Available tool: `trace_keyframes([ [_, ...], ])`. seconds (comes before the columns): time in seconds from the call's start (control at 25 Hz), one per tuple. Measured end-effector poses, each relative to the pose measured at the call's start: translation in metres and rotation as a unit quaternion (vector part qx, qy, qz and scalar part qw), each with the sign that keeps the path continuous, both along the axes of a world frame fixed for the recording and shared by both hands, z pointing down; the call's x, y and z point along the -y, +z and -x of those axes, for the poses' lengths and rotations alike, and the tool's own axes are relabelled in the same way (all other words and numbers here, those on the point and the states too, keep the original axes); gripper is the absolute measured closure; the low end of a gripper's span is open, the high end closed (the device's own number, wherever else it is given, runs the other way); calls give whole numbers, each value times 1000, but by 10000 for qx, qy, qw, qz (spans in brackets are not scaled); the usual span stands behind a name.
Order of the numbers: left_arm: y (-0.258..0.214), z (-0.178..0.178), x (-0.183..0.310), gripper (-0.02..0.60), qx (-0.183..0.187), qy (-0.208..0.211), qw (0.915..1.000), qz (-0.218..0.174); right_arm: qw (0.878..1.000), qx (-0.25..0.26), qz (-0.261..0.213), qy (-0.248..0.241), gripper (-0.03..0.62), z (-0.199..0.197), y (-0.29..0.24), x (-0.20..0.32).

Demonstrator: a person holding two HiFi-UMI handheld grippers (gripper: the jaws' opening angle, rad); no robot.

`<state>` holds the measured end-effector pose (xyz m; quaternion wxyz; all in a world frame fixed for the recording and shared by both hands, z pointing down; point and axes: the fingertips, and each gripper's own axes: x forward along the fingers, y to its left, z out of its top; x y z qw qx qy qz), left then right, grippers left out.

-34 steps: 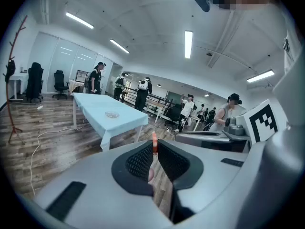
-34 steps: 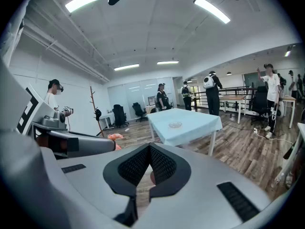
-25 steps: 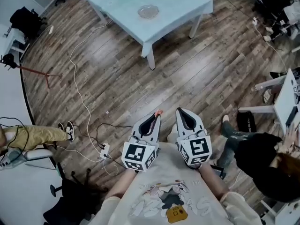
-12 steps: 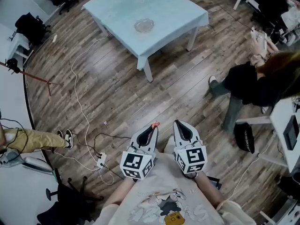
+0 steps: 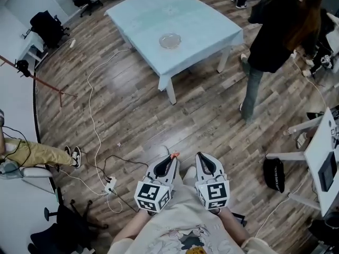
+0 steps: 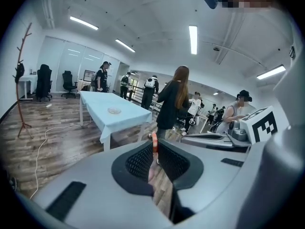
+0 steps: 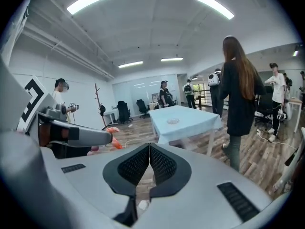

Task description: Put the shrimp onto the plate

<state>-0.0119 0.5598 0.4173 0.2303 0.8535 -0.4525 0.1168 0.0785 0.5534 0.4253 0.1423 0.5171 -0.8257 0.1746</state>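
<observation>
Carry step, I judge: at lower centre of the head view the left gripper pinches the shrimp, the right gripper is closed on nothing, and next the shrimp must reach the plate on the table, upper centre.

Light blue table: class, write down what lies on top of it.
Only a clear plate lies on the table; it looks empty. The tablecloth covers the tabletop itself.
</observation>
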Motion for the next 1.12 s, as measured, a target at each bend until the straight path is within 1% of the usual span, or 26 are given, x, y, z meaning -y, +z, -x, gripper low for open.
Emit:
trace_keyframes([
  [0.16,5,-12,11,543,-104,114,9998,99,10000,-26,-39,-41,571,0,1,20],
  [0.24,8,-17,20,543,-61,237,9997,75,10000,-33,-30,-56,572,3,2,33],
  [0.36,8,-11,51,543,-87,200,9998,3,9999,-100,-1,-121,571,11,6,59],
  [0.52,9,5,108,543,-200,170,9996,56,9994,-249,-12,-229,572,28,7,112],
  [0.64,8,20,150,543,-242,276,9993,75,9998,-161,37,-110,572,42,3,158],
  [0.76,6,43,198,543,-287,304,9990,146,9999,-146,86,8,571,60,0,207],
  [0.96,3,83,265,542,-356,373,9985,165,9996,-270,-9,22,572,97,-9,282],
  [1.12,-3,108,310,541,-521,342,9979,149,9994,-322,-91,15,572,127,-17,325],
])
